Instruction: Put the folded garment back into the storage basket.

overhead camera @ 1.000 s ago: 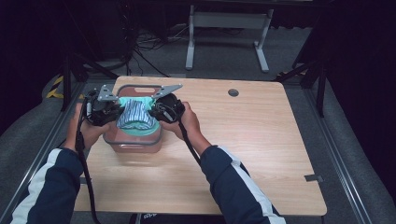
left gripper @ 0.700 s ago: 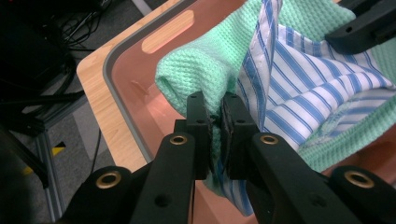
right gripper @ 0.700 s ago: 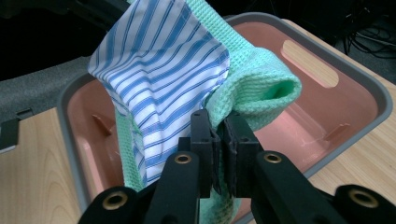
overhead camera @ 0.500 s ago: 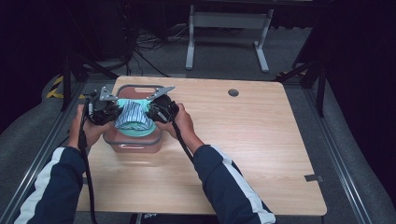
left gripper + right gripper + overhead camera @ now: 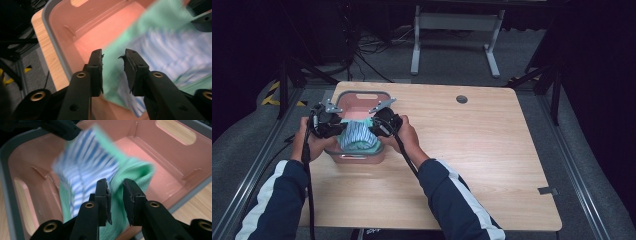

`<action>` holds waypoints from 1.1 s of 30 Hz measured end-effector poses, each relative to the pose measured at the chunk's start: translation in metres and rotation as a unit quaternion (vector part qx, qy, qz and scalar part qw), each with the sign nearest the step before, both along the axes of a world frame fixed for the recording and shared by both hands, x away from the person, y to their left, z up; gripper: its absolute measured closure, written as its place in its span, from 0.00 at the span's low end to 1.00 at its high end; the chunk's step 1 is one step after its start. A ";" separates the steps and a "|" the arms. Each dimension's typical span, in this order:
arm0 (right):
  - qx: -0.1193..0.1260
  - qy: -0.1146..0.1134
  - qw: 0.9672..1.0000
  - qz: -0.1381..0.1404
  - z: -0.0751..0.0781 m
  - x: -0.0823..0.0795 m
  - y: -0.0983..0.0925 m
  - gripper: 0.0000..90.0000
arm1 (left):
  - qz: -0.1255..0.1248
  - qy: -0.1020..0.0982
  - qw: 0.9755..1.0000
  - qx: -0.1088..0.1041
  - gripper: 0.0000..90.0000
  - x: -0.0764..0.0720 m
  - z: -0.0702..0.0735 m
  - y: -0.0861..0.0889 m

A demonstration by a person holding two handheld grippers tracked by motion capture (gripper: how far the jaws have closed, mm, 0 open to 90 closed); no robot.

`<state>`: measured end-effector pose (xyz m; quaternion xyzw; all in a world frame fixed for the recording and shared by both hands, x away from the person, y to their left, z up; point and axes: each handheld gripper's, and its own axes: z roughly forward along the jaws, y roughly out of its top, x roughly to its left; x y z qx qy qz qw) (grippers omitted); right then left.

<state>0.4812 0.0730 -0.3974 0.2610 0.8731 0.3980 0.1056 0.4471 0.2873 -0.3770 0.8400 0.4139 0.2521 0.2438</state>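
Note:
A folded green cloth with blue and white stripes (image 5: 357, 136) hangs inside a pink bin with a grey rim (image 5: 362, 94) at the table's left. My left gripper (image 5: 338, 128) is at the cloth's left end and my right gripper (image 5: 372, 129) at its right end. The jaws of both have just been opening. In the left gripper view the left gripper (image 5: 113, 56) stands open, with the blurred cloth (image 5: 162, 40) showing in the gap, not pressed. In the right gripper view the right gripper (image 5: 115, 185) is open too, green cloth (image 5: 85, 162) loose between its pads.
The wooden table (image 5: 472, 150) stretches wide to the right of the bin, with a round cable hole (image 5: 461, 99) near its far edge. A metal stand (image 5: 452, 30) and cables lie on the dark floor beyond. The bin's walls (image 5: 160, 147) stand close around both grippers.
Both hands have sunk a little, lowering the cloth deeper into the bin. The jaws of both grippers have parted and the cloth has come loose from them.

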 end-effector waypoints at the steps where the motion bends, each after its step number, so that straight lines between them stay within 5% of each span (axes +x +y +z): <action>1: 0.003 0.001 1.000 0.001 -0.001 0.000 -0.001 0.80 | 0.003 -0.004 1.000 0.006 0.72 -0.002 0.001 -0.001; 8: 0.000 -0.006 1.000 0.011 0.001 -0.006 -0.019 0.69 | -0.015 -0.035 0.999 -0.014 0.65 -0.017 0.010 -0.010; 15: 0.000 -0.039 0.999 0.023 0.021 -0.019 -0.040 0.57 | -0.025 -0.065 0.997 -0.035 0.56 -0.036 0.021 -0.020; 19: -0.023 -0.055 0.998 0.026 0.027 -0.026 -0.050 0.51 | -0.023 -0.085 0.995 -0.042 0.50 -0.044 0.028 -0.025; 33: -0.063 -0.073 0.995 0.024 0.035 -0.041 -0.088 0.34 | -0.056 -0.086 0.993 -0.057 0.30 -0.068 0.033 -0.046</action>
